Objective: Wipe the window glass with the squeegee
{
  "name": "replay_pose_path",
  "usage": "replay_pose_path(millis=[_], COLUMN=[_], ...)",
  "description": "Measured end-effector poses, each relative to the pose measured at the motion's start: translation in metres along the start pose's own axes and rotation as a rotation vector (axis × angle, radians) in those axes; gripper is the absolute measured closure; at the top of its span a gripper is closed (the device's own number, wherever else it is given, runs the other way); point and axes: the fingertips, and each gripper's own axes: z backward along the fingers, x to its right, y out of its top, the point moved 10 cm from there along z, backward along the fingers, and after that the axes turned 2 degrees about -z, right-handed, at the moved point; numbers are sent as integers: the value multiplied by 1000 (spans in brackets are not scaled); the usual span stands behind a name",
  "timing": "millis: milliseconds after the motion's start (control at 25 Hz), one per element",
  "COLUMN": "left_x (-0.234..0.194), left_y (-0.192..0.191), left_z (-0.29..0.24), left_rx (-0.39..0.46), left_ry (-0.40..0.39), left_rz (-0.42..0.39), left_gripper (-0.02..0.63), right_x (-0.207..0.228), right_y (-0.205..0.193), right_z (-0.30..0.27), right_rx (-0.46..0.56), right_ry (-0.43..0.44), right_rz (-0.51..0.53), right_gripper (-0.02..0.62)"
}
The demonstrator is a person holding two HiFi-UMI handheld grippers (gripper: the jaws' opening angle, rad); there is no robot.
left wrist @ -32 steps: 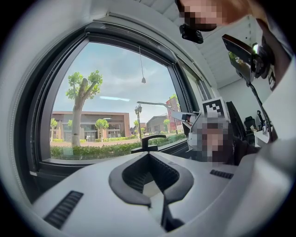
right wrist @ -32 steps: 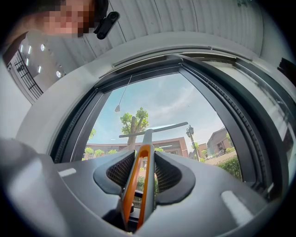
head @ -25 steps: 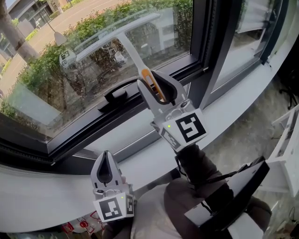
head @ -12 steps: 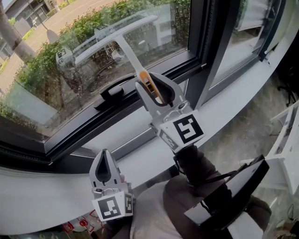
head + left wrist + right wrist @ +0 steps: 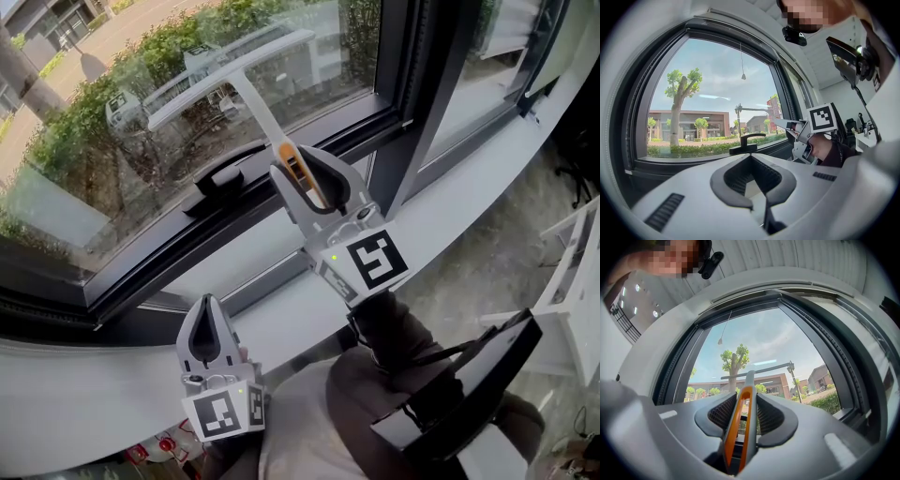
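1. Little has moved since a second ago: my right gripper (image 5: 302, 169) has edged slightly left, and the squeegee (image 5: 255, 94) stays up at the window glass (image 5: 103, 169).
2. Its jaws are clamped on the squeegee's orange handle (image 5: 740, 423).
3. The squeegee's long axis runs from the jaws up and left toward the pane. Its pale blade (image 5: 220, 77) sits crosswise like a T, slanting from lower left to upper right, above the black window handle (image 5: 220, 180).
4. My left gripper (image 5: 207, 311) hangs low by the sill (image 5: 469, 197), its jaws pressed together on nothing.
5. Each gripper's cube carries black-and-white square markers.
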Motion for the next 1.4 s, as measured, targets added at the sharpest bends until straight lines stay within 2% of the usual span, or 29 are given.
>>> replay_pose_path(millis=[480,1400], left_x=[-1,1], left_y=[-1,0], left_z=[-2,-2], left_rx=[5,-47], left_ry=[-4,-5], left_rz=[3,8], left_gripper=[606,606], right_x=[-1,2], right_y=[-9,-34], right_z=[5,24], right_rx=[-25,-109], right_ry=[-5,-22], right_rz=[-4,-17], right_gripper=[465,465])
